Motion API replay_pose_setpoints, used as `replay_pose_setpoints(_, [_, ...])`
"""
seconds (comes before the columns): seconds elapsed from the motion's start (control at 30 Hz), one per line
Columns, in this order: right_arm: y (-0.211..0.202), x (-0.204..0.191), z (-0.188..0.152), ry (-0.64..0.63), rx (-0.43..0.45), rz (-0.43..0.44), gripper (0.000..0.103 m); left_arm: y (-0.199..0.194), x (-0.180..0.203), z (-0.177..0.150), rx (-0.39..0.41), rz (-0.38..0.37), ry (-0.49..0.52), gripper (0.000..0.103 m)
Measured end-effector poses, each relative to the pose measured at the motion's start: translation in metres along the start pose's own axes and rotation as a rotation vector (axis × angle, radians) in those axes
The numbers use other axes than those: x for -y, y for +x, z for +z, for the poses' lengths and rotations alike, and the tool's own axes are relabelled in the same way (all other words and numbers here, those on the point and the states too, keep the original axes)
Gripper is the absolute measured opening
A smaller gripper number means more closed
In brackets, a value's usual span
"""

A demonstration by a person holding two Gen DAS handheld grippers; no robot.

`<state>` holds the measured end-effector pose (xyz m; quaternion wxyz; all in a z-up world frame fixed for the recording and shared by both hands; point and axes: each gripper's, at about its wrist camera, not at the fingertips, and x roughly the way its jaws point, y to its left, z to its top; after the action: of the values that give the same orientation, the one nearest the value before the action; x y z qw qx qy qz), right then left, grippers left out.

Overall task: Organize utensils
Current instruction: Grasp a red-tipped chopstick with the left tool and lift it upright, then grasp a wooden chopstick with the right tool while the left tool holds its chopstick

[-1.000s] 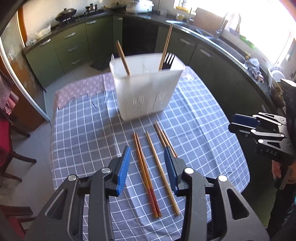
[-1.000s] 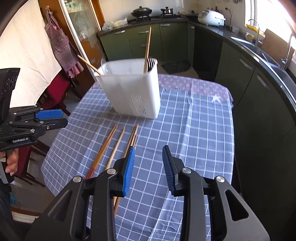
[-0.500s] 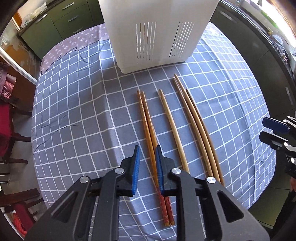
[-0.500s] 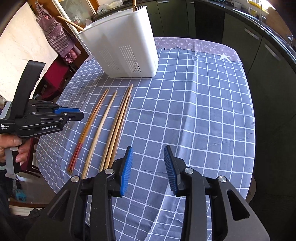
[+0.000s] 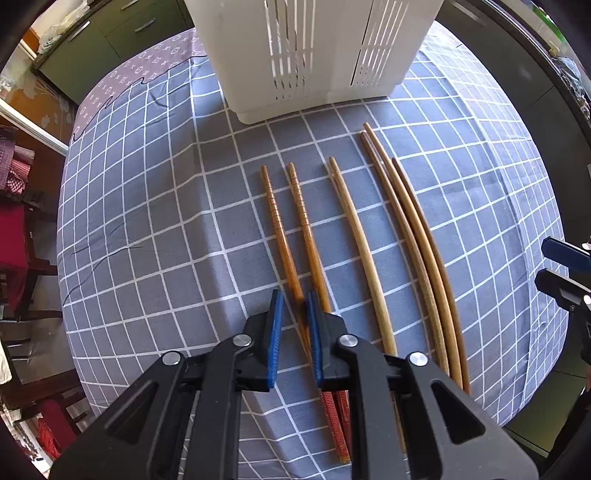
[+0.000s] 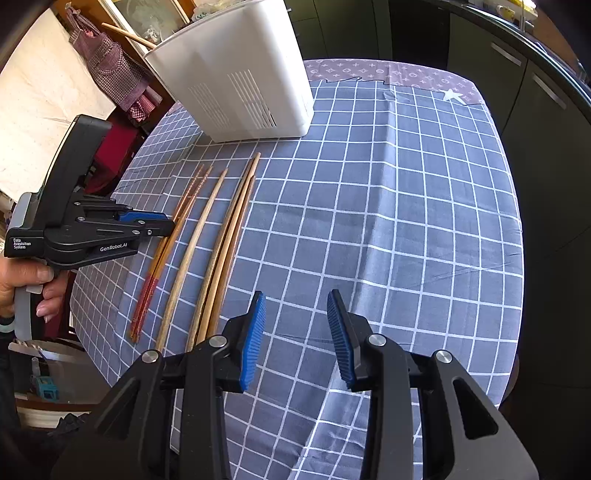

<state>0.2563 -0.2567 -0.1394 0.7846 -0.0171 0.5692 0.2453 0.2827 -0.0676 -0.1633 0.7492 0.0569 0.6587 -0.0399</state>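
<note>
On the checked tablecloth (image 5: 155, 229) covering the desk, the left wrist view has six chopsticks lying roughly side by side below a white slotted utensil holder (image 5: 314, 55). From the left: a red-tipped pair (image 5: 306, 225), a single pale chopstick (image 5: 360, 240), then three darker bamboo chopsticks (image 5: 417, 229) bunched close together. The left tool (image 5: 293, 325) points straight down at the cloth and its blue pads have just been closing; they're now nearly together around the left stick of the red-tipped pair (image 5: 282, 236). Can't quite tell if both pads actually press on it, tbh. The other red-tipped stick runs just outside the right pad.

Over in the right wrist view, the right tool (image 6: 295, 336) hangs partly open over bare cloth, nothing between its pads, just right of the bamboo bunch (image 6: 229, 236). The left tool (image 6: 151, 225) shows side-on at the left, gripped by a hand (image 6: 26, 288), tips down at the red-tipped pair (image 6: 173, 229). The holder (image 6: 236, 77) stands upright at the far end, one chopstick (image 6: 125, 35) poking out of its top.
</note>
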Motion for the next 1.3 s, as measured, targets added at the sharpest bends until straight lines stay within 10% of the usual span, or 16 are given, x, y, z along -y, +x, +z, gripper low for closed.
replay_pose_setpoints(0.47, [0.004, -0.003, 0.001, -0.004, -0.028, -0.013, 0.037, -0.002, -0.007, 0.000, 0.022, -0.035, -0.007, 0.007])
replay_pose_setpoints(1.03, [0.032, -0.031, 0.039, -0.002, -0.089, -0.011, 0.039, -0.129, -0.034, -0.048, 0.366, -0.102, 0.046, 0.007])
replay_pose_setpoints(1.3, [0.059, -0.044, 0.058, -0.024, -0.141, -0.061, 0.039, -0.141, -0.045, -0.061, 0.405, -0.110, 0.044, 0.007])
